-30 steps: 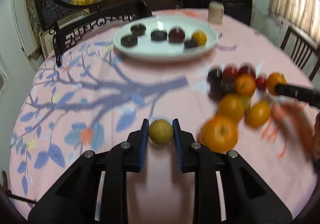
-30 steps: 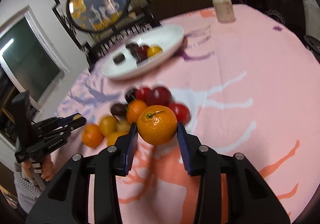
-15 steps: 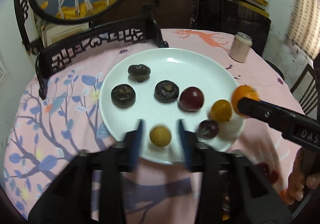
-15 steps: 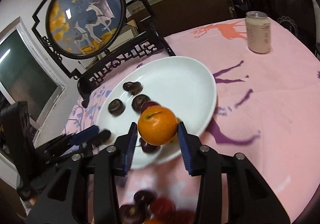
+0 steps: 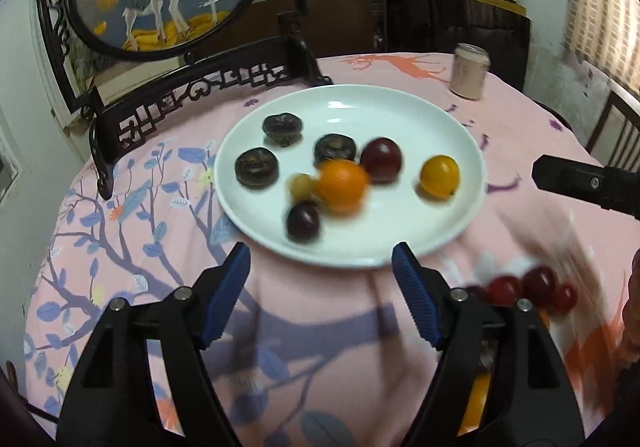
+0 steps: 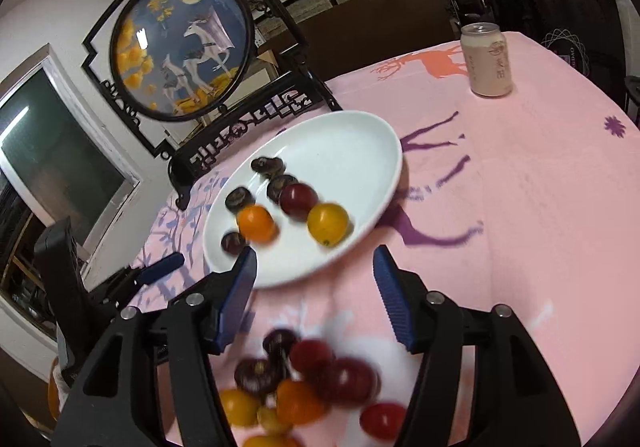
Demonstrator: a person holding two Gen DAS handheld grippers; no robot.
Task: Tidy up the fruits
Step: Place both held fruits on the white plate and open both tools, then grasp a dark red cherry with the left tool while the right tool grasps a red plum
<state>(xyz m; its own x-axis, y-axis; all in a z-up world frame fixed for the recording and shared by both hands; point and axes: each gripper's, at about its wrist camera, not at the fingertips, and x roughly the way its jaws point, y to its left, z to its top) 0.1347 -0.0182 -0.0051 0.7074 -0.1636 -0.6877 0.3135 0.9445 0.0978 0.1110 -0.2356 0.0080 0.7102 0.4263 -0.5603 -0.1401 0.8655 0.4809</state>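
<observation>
An orange fruit, blurred, is seen on the white plate among dark and yellow fruits. The left gripper is angled down at the plate's near rim, its jaws opening with nothing between them. The right gripper is likewise tilted downward, jaws opening and empty, above a blurred fruit pile. The can bears print too small to be read.
</observation>
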